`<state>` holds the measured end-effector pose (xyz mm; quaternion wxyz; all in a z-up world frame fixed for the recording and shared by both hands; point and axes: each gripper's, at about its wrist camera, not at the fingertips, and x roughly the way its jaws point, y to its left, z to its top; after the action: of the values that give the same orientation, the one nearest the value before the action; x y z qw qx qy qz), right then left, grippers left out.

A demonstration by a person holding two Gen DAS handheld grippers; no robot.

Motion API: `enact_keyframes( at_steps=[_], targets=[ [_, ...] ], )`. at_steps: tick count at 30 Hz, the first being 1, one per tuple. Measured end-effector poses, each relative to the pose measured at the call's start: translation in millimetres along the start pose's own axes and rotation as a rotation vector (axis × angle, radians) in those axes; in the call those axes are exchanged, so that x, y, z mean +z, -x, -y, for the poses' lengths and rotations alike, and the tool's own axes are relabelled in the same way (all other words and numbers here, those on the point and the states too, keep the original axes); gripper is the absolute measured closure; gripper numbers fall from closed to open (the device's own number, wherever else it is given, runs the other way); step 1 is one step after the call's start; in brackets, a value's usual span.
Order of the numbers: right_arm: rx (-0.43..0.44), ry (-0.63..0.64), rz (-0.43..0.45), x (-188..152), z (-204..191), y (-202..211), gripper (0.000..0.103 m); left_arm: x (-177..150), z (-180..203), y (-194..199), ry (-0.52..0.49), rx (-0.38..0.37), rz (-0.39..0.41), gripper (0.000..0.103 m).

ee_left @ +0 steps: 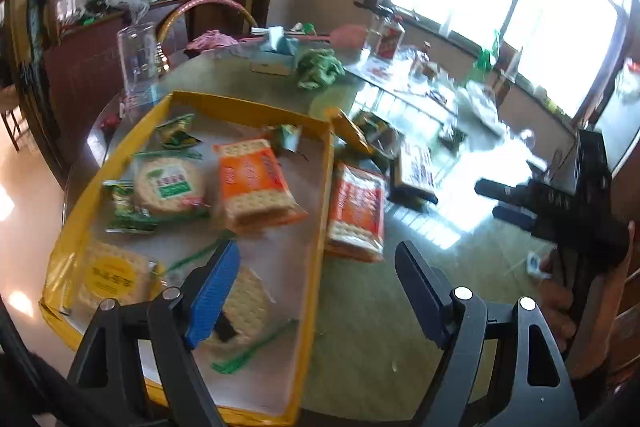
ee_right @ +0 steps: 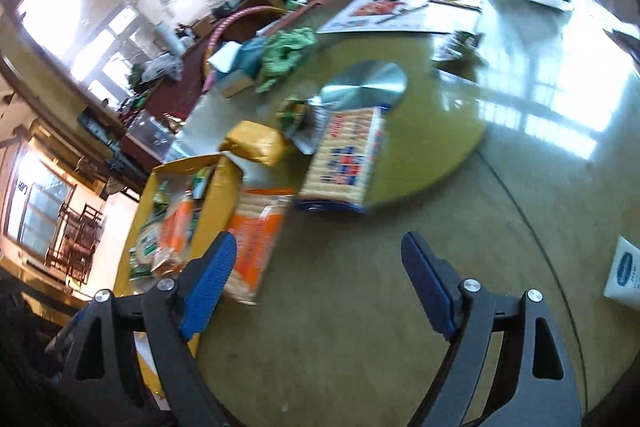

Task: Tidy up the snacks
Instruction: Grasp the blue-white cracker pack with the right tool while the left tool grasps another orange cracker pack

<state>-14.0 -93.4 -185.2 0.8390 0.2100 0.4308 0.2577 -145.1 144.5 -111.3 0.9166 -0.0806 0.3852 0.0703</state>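
My left gripper [ee_left: 318, 291] hangs with its jaws spread wide and holding nothing, over the near right edge of the yellow tray [ee_left: 256, 109]. In the tray lie an orange cracker pack [ee_left: 256, 183], a round green-label biscuit pack [ee_left: 170, 189] to its left, and a yellow-label pack [ee_left: 110, 277] near left. A second orange pack [ee_left: 356, 213] lies on the desk [ee_left: 360, 315], just beside the tray's right wall. My right gripper [ee_left: 492, 201] shows far right.

left wrist view close above yellow box [ee_left: 200, 99], right wrist view beside it, both sharing orange cracker pack [ee_left: 356, 211]
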Motion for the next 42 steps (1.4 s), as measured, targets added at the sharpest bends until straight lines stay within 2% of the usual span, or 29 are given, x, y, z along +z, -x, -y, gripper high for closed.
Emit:
enact_keyframes(
  at_steps=[4, 6, 11, 13, 15, 19, 23, 28, 32, 35, 37, 40, 42],
  targets=[
    [-0.027, 0.005, -0.016, 8, 6, -9, 0.018, -4, 13, -4, -0.019, 0.003, -0.021, 0.023],
    [-0.019, 0.01, -0.032, 15, 6, -20, 0.018, -4, 15, -2, -0.021, 0.001, -0.022, 0.023],
    [-0.065, -0.023, -0.061, 37, 8, -58, 0.019, -7, 15, 1, -0.026, 0.036, -0.005, 0.023],
    [-0.094, -0.052, -0.092, 48, 10, -80, 0.025, -8, 14, 1, -0.025, 0.032, -0.007, 0.023],
    [-0.112, -0.068, -0.11, 56, 10, -94, 0.025, -7, 13, 1, -0.027, 0.037, -0.01, 0.023],
    [-0.159, -0.026, -0.12, 65, -1, -115, 0.03, -4, 9, -2, -0.012, 0.035, -0.014, 0.023],
    [-0.275, 0.077, -0.089, 61, -16, -123, 0.042, -1, 12, -5, -0.019, 0.032, -0.024, 0.023],
    [-0.313, 0.136, -0.101, 43, -8, -106, 0.045, 3, 30, -10, -0.073, 0.023, -0.035, 0.023],
    [-0.335, 0.164, -0.103, 8, 12, -71, 0.046, 13, 45, -27, -0.133, -0.025, -0.099, 0.023],
    [-0.353, 0.157, -0.081, -22, 35, -40, 0.046, 25, 58, -51, -0.178, -0.018, -0.18, 0.023],
    [-0.376, 0.16, -0.071, -38, 46, -23, 0.046, 34, 66, -71, -0.201, -0.056, -0.236, 0.023],
    [-0.41, 0.136, -0.046, -58, 62, 1, 0.046, 46, 67, -107, -0.183, -0.08, -0.321, 0.024],
    [-0.423, 0.129, -0.034, -66, 70, 10, 0.046, 51, 68, -125, -0.178, -0.066, -0.359, 0.025]
  ],
)
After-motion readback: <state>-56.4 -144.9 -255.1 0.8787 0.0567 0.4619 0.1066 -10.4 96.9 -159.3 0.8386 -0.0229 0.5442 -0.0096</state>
